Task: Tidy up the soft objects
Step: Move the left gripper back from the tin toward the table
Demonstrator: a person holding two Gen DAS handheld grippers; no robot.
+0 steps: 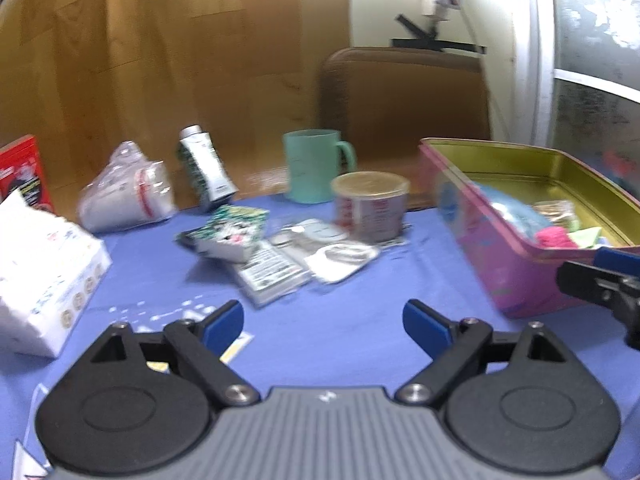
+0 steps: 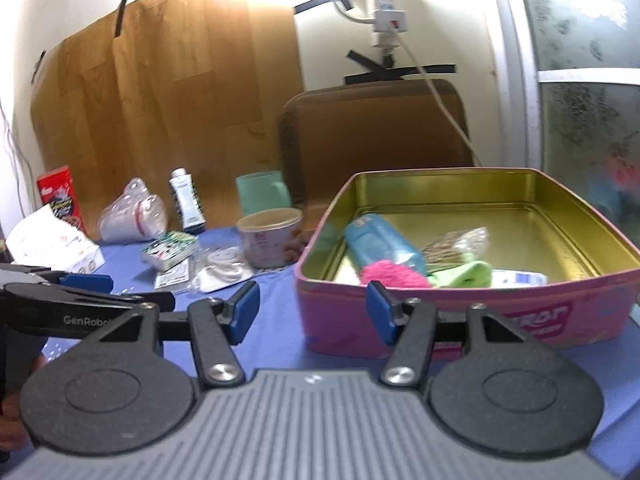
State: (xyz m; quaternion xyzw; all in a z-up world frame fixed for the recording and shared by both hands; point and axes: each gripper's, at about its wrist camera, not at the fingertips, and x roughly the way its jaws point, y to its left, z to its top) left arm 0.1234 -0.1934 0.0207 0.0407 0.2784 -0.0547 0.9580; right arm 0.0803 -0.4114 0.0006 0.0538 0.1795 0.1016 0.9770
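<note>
"GenRobo…" is printed in white on the left gripper [image 2: 86, 282]; the pink tin's [image 2: 460, 312] lettering is too blurred to read. Inside the tin's gold-lined interior lie a fuzzy pink cloth [image 2: 390, 274], a soft lime-green cloth [image 2: 464, 274] and a blue bottle [image 2: 380, 246]. The tin stands on the blue tablecloth [image 1: 320, 320]. The left gripper and the right gripper [image 2: 312, 310] are both spread and empty.

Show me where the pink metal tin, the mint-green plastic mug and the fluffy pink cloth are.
pink metal tin [image 2: 460, 316]: right wrist view, front wall.
mint-green plastic mug [image 1: 310, 168]: left wrist view, body.
fluffy pink cloth [image 2: 390, 274]: right wrist view, top, inside tin.
</note>
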